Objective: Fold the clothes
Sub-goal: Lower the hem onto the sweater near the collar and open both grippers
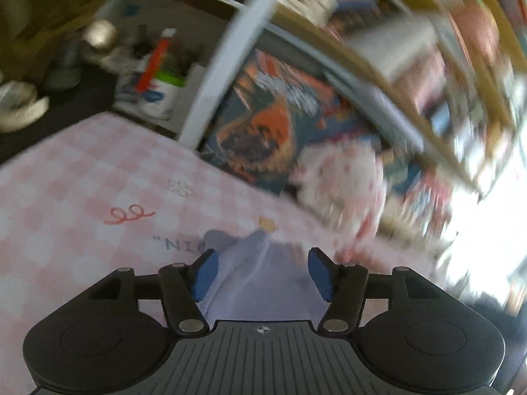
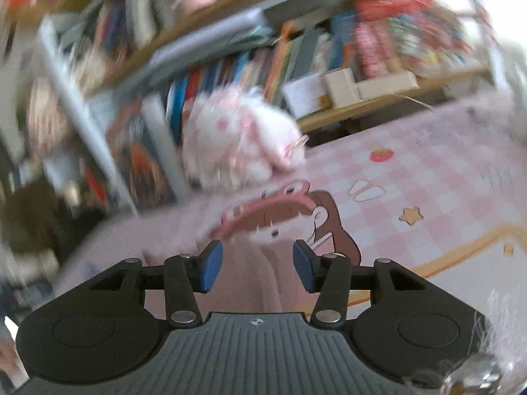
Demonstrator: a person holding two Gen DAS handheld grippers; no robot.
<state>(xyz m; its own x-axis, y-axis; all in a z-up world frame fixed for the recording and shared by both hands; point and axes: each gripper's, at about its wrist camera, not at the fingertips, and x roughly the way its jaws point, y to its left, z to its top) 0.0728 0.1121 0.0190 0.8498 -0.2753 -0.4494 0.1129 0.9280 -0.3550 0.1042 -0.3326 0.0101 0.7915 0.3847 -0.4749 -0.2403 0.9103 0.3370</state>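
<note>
Soft lavender garment, lower centre, between left gripper jaws, spread apart; likely light, limp; pinch an edge. Right gripper spread too.

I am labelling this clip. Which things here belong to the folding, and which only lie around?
For the job: lavender garment; pink garment; left gripper; right gripper.

Lying about: plush toy; books; pen cup.
</note>
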